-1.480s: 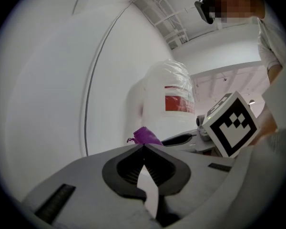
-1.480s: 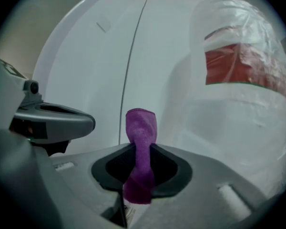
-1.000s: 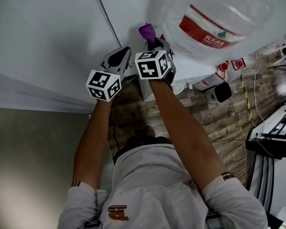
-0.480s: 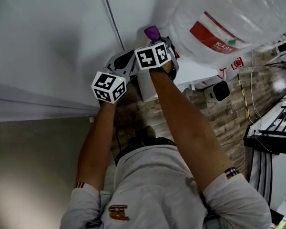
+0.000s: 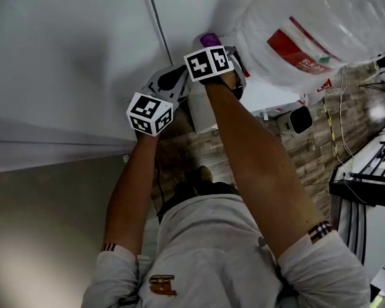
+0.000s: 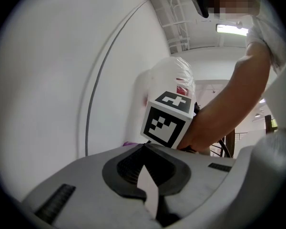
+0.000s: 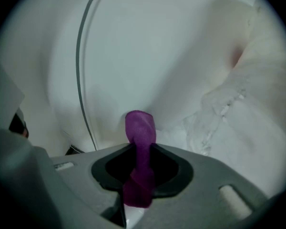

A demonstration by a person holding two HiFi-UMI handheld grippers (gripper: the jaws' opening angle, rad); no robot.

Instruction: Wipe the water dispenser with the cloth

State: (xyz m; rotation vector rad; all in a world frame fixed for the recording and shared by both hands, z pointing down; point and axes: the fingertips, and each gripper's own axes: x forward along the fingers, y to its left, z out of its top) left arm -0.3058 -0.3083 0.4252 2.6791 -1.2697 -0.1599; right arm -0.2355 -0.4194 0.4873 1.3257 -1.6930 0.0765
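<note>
Right gripper view: right claw point(image 7: 142, 149) is clenched on the purple cloth point(image 7: 140, 128). The cloth is bunched into a narrow roll that sticks out past the jaw tips, with a short tail hanging behind them. The roll's end points at a white surface beside the plastic-wrapped water bottle point(image 7: 238, 104). Whether it touches cannot be told.

Left gripper view: left claw point(image 6: 144, 146) has its jaws together and nothing gripped. It sits just beside the right one, whose marker cube fills the middle of the view.

Head view: both arms are raised. The right claw point(image 5: 212, 45) and cloth point(image 5: 210, 40) are up at the top of the water dispenser point(image 5: 264, 94), by the base of the bottle point(image 5: 321, 24) and close to the wall point(image 5: 64, 63). The left claw point(image 5: 179, 76) is lower and idle.

Judgement, step in hand: wiping the dispenser's upper surface near the bottle seat.

Notes for doing it well:
- Only a small tip of cloth is exposed, so press lightly and lead with the fabric, or the hard jaws may scrape the casing.
- Use short overlapping strokes along the top edge and avoid snagging the bottle's wrap.
- The bunched roll covers little. Regripping with the free left claw to spread it would likely help.
</note>
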